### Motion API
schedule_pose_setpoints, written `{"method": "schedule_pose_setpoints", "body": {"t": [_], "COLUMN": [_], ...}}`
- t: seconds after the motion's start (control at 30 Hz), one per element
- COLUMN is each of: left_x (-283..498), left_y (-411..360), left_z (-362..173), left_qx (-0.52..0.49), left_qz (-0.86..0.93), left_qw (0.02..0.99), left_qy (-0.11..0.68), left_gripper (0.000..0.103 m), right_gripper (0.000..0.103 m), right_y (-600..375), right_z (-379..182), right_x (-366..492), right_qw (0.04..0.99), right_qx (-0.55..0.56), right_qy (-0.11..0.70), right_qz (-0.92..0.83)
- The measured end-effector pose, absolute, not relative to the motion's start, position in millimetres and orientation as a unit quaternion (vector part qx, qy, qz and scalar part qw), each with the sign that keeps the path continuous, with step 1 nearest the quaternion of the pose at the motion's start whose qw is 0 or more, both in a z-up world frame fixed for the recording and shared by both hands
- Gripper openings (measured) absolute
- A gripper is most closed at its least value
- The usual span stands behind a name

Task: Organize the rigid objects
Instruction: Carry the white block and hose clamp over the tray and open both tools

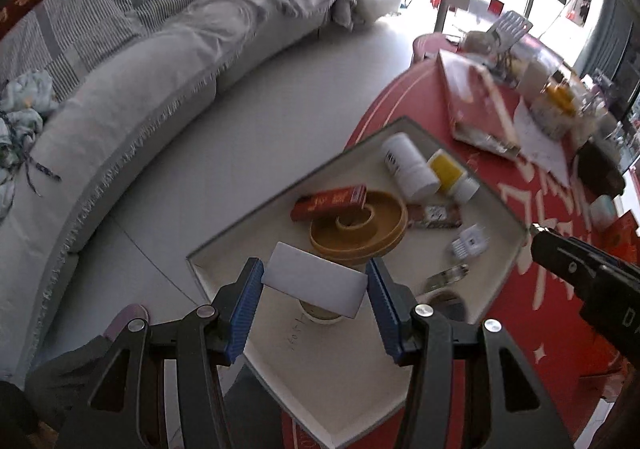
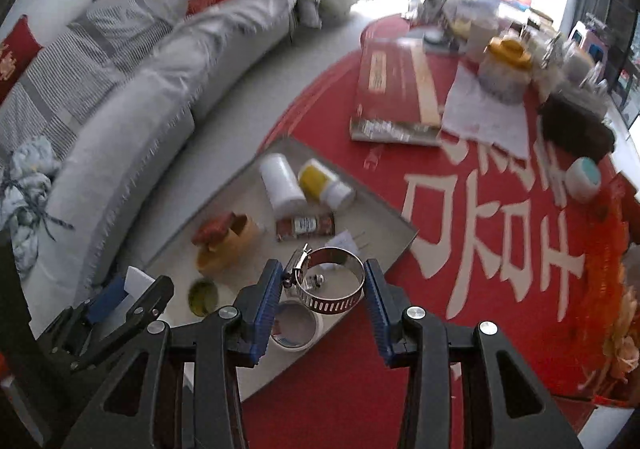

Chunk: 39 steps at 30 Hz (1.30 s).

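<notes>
The left gripper (image 1: 315, 285) holds a white block (image 1: 316, 281) between its blue fingers (image 1: 246, 301), above the near corner of the tray (image 1: 224, 249). The right gripper (image 2: 325, 289) clamps a metal hose clamp (image 2: 330, 283) across its width, over the tray's right edge (image 2: 384, 209), with a tape roll (image 2: 298, 325) just below it.

The tray sits at the rim of the round red bench (image 2: 480, 289), one corner overhanging the pale floor (image 1: 200, 129). Its middle holds a tan ring dish (image 1: 358, 225) with a red box (image 1: 328, 201) leaning on the rim; two white bottles (image 1: 408, 165), one yellow-labelled (image 1: 446, 171), lie touching along the far side. A brown packet (image 1: 434, 215) and a small white comb piece (image 1: 470, 243) lie near the right edge. The near tray corner is bare, as is the red cloth to the right of the tray.

Farther back on the bench lie a red book (image 2: 394, 93), papers (image 2: 484, 113) and jars, blurred. A grey sofa (image 1: 120, 89) curves round the left, well apart from the bench.
</notes>
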<state>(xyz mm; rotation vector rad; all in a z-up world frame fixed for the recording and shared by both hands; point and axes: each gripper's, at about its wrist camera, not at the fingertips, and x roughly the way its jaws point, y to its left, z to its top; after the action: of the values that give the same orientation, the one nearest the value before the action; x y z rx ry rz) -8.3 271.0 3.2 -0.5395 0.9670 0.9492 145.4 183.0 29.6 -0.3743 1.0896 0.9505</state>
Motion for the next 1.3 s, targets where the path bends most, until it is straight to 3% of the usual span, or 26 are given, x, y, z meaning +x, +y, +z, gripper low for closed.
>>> {"method": "schedule_pose_setpoints", "body": {"t": [1.3], "left_x": [14], "left_y": [285], "left_z": [-30], "left_qx": [-0.250], "left_qz": [0.419], "left_qw": [0.732], "left_qy": [0.476], "left_gripper": [0.057], "right_gripper": [0.043], "right_y": [214], "right_z": [-20], "right_x": [166], "right_qw": [0.707], "right_qx": [-0.204], "right_qy": [0.534], "right_qz": [0.417]}}
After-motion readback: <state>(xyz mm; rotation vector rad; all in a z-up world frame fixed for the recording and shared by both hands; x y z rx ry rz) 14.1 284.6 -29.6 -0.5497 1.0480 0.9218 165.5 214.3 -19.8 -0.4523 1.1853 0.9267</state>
